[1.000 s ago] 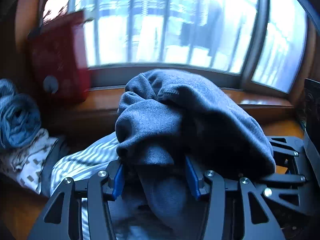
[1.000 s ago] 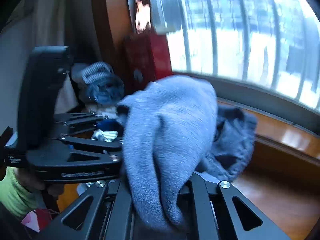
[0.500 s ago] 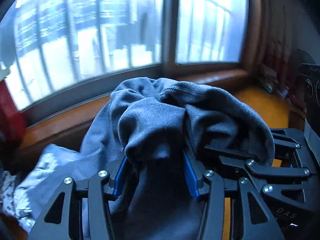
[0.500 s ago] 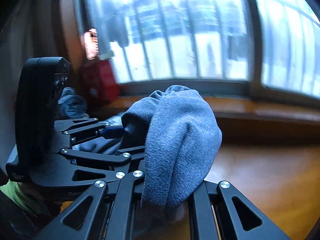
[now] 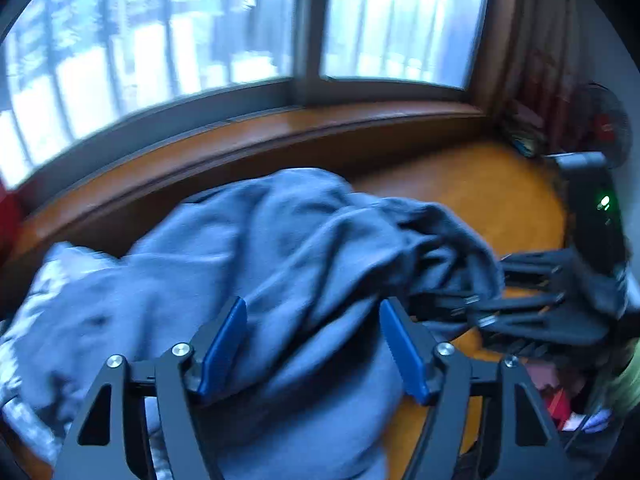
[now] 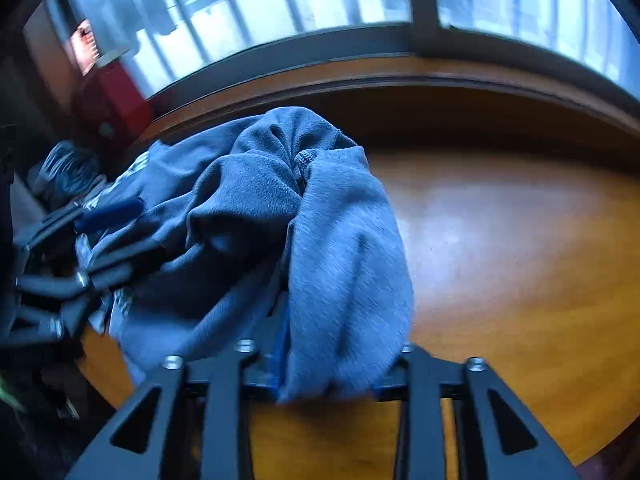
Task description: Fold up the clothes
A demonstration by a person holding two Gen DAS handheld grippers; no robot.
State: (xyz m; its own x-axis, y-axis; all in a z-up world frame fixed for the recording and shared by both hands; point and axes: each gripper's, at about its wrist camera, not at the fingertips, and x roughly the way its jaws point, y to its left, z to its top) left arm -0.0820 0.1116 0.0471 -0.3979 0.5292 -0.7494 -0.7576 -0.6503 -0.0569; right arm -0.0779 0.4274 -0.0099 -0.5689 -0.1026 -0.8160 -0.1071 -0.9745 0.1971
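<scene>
A blue-grey fleece garment lies bunched on the wooden surface below the window. My left gripper has its jaws opening. The blue pads stand apart on either side of a fold of the fleece, which lies loose between them. In the right wrist view the garment drapes over my right gripper, whose jaws are also opening. Its pads are mostly hidden under the cloth. Each gripper shows in the other's view: the right gripper at the garment's right edge, the left gripper at its left.
The wooden surface stretches to the right of the garment. A window sill runs along the back. A red box and a rolled blue cloth sit at the far left. A patterned pale cloth lies beside the fleece. A green sleeve is at the right.
Both grippers swung right along the window and came down with the fleece, which now rests on the wood. Both pairs of jaws have spread wider and the cloth has slackened.
</scene>
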